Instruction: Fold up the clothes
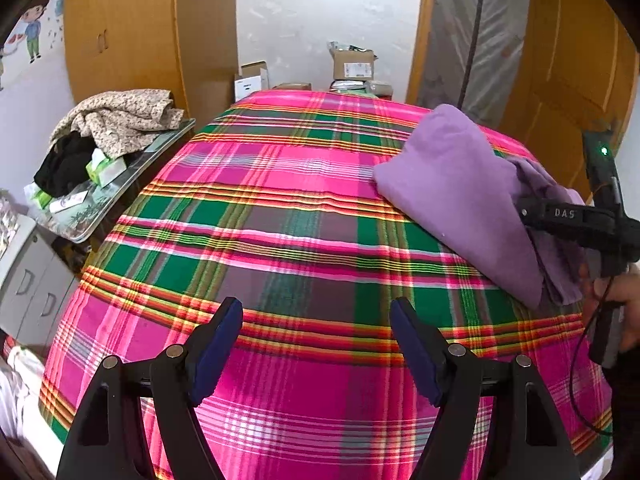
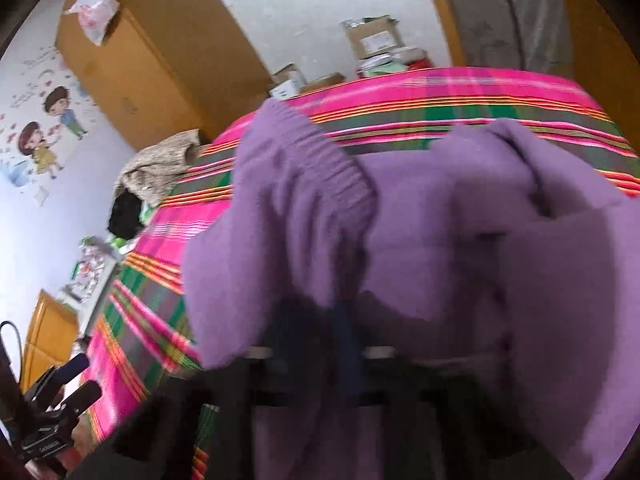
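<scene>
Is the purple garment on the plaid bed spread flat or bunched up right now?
Bunched up. The purple garment lies doubled over in a thick heap on the plaid bedspread, its near edge gathered at the right gripper.

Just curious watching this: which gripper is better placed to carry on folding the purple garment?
Probably the right gripper: it is shut on the purple garment. The left gripper hangs open over bare plaid cloth.

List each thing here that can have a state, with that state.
left gripper: open, empty, above the bed.
right gripper: shut on purple sweater.
purple sweater: bunched, partly folded, on plaid bedspread.
clothes pile: unfolded, on side table.
wardrobe doors: closed.
</scene>
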Available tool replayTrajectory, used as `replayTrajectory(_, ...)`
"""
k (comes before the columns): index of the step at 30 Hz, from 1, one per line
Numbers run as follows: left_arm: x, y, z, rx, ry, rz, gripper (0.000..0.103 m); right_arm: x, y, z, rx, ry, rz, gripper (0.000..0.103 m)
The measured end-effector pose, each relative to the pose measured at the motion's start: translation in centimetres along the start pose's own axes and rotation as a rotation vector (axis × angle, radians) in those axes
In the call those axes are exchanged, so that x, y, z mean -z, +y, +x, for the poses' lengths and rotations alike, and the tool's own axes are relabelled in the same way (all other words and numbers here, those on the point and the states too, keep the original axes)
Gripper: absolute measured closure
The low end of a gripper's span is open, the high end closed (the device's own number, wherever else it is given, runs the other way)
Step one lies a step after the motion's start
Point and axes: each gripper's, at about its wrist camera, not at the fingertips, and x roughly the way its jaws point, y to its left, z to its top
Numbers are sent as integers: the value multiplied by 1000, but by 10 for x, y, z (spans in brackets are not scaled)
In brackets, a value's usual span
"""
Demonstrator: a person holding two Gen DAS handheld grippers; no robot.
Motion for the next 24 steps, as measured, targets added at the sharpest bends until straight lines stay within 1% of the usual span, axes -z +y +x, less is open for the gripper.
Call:
replayTrajectory(3,-1,4,-2,-1,-9,-9,25,2,14,-12,-27,-32,-33,99)
replayTrajectory(6,-2,9,-7,0,-24,-24,25,7,42,-43,-77,-99,-100,99)
replayTrajectory(9,-4,17,-16,-9,-47,-47,25,19,81,-65,-151,-129,-191,100)
replayTrajectory(12,-5,30,-27,-25,-77,-79,25,36,118,-68,-218,-95,-268,100)
replayTrajectory(14,-4,37,-34,-36,-89,-92,25,54,138,-57,-266,-23,-323,99)
replayTrajectory(15,-3,40,-37,-42,-93,-98,25,63,148,-51,-283,13,-352,97)
replayTrajectory(17,-1,45,-42,-49,-98,-105,25,79,160,-44,-306,55,-399,97)
replayTrajectory(19,1,47,-43,-49,-99,-106,25,88,163,-47,-318,56,-412,93)
replayTrajectory(20,1,48,-44,-48,-98,-106,25,89,160,-50,-313,39,-402,91)
replayTrajectory(21,2,48,-44,-46,-98,-106,25,89,156,-54,-306,20,-387,86)
replayTrajectory(22,2,48,-44,-42,-98,-104,25,86,147,-59,-293,-5,-358,84)
replayTrajectory(24,1,45,-42,-34,-95,-98,25,79,122,-66,-249,-56,-283,75)
